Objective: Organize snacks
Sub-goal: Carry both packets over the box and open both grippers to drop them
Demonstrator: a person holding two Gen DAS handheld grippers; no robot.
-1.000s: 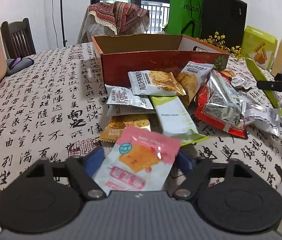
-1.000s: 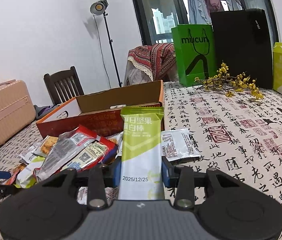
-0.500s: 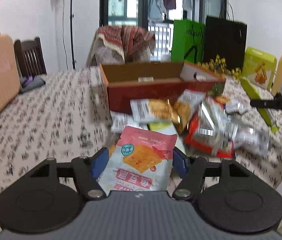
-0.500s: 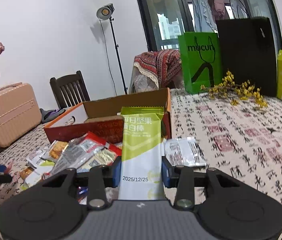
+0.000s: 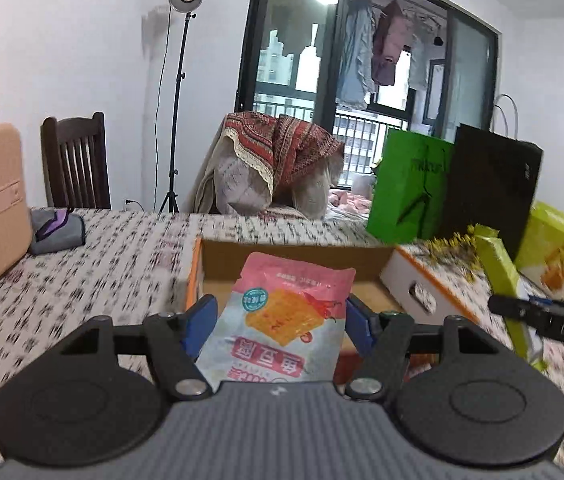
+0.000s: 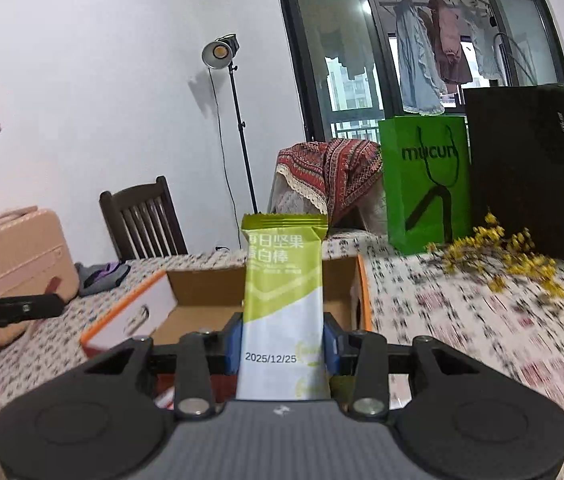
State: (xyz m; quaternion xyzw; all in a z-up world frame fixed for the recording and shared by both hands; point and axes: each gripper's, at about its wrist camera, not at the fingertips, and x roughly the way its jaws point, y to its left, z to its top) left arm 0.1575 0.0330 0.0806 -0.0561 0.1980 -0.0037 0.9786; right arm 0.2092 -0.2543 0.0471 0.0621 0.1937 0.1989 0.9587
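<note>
**Both packets up over the box, time to drop them in**

You've got a snack in each hand right now. Your left gripper [image 5: 278, 320] is pinching a pink and white foil packet with an orange cracker picture [image 5: 282, 316] by its side edges, blue pads [image 5: 202, 320] pressed against it. Your right gripper [image 6: 282, 344] is clamped on a tall green and white bar wrapper with a printed date [image 6: 284, 304] the same way. Both packets are off the table and sit right in front of the open orange-edged cardboard box [image 6: 202, 292], which lies just beyond the fingertips in both views.

So I'd call this the carry step: snacks picked, not yet placed. Next you'll want to get each packet past the near wall and over the brown floor of the box, then let the jaws spread so they fall flat instead of catching on the rim. Keep the two grippers from bumping, since the other one pokes into the edge of each view.

Heads up on what you can't see: the tablecloth is motion-blurred, the packets block most of the box floor, and the gripper bodies hide anything on the table below.
</note>
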